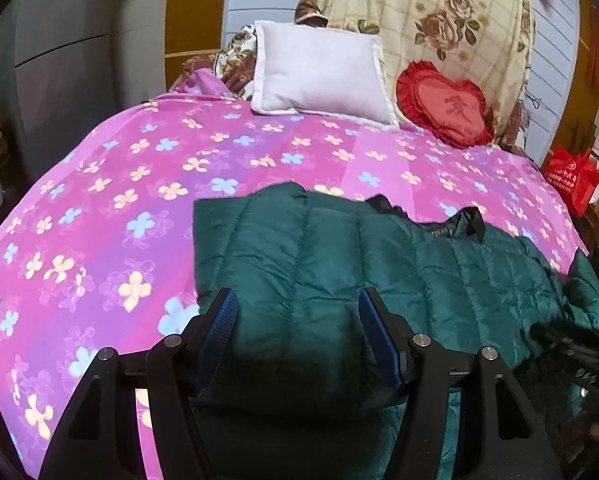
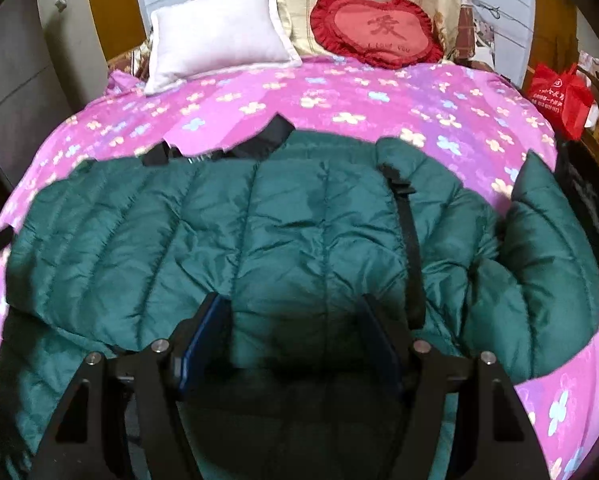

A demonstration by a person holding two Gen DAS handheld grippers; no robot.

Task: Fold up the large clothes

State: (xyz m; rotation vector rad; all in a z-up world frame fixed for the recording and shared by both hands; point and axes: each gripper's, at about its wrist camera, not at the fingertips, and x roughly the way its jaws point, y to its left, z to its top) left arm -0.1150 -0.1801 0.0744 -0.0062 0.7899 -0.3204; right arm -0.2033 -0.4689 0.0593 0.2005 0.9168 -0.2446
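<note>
A dark green quilted puffer jacket [image 1: 339, 264] lies spread on a pink flowered bedspread [image 1: 99, 208]. My left gripper [image 1: 297, 304] is open, its blue-padded fingers [image 1: 223, 320] standing wide over the jacket's near left part. In the right wrist view the jacket [image 2: 219, 232] fills the middle, with a black collar band [image 2: 259, 144] at its far edge, a black strap [image 2: 409, 232] down its right side and a sleeve [image 2: 539, 264] bunched at the right. My right gripper [image 2: 293, 312] is open over the jacket's near edge. The other gripper [image 1: 571, 344] shows dark at the right of the left wrist view.
A white pillow [image 1: 319, 76] and a red heart cushion [image 1: 443, 108] lean at the head of the bed, before a floral quilt [image 1: 439, 20]. A red bag [image 1: 571, 176] stands off the bed's right side. A grey cabinet [image 1: 59, 60] is at the left.
</note>
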